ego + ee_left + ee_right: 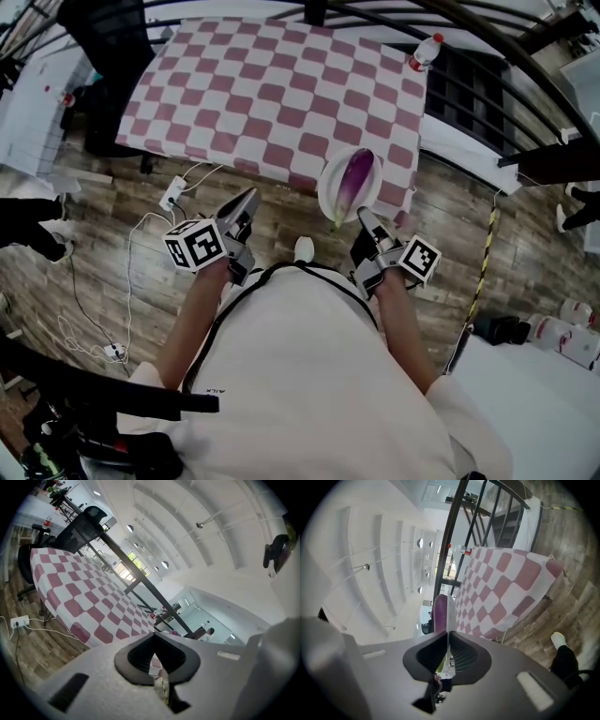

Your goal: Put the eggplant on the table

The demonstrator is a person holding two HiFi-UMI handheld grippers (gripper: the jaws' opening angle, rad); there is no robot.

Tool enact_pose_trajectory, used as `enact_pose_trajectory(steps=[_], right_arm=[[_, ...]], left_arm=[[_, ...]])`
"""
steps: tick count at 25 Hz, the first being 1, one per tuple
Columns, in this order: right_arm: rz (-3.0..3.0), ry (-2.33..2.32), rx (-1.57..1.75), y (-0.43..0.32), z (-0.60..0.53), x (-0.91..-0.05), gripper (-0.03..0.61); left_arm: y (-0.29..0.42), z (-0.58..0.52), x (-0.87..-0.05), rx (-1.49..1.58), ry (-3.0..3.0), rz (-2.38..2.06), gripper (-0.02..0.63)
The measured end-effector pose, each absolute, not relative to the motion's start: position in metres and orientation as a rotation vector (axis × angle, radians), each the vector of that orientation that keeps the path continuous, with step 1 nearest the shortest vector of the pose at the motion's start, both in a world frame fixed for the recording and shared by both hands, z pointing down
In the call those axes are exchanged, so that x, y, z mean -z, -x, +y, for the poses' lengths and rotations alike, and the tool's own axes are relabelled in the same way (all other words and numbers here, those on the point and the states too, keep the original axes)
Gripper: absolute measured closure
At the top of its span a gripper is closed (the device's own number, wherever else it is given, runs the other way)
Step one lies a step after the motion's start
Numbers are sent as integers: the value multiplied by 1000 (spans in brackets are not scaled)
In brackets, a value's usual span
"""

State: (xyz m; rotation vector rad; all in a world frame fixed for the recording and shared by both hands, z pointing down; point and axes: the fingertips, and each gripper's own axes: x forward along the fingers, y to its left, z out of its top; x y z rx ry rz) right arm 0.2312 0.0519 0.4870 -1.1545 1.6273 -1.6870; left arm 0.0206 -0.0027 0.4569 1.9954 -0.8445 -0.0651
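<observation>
A purple eggplant [355,176] lies on a white plate [328,192] held in the air over the near edge of the table [281,94], which wears a red-and-white checked cloth. My right gripper [364,217] is shut on the plate's near rim. In the right gripper view the plate [451,613] stands edge-on between the jaws [447,641], with the eggplant [439,611] against its left face and the table [506,588] beyond. My left gripper [246,202] is shut with nothing in it, over the floor just short of the table. Its own view [154,660] shows the table [79,597] ahead.
A plastic bottle with a red cap [424,52] lies at the table's far right corner. A black office chair [112,56] stands at its far left. A power strip [172,193] and white cables lie on the wood floor. Black railings [487,56] run along the right.
</observation>
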Motion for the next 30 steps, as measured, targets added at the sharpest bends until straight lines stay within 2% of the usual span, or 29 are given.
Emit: enact_pose_trajectory(steps=[13,30], right_arm=[[1676,1098,1749,-254,31,-507,549],[1766,1016,1780,-218,0,-509,551]], left_arm=[[-52,-13,-469,27,-1946,-909,611],[-26,-27,-480,21,-1921,-1001,611]])
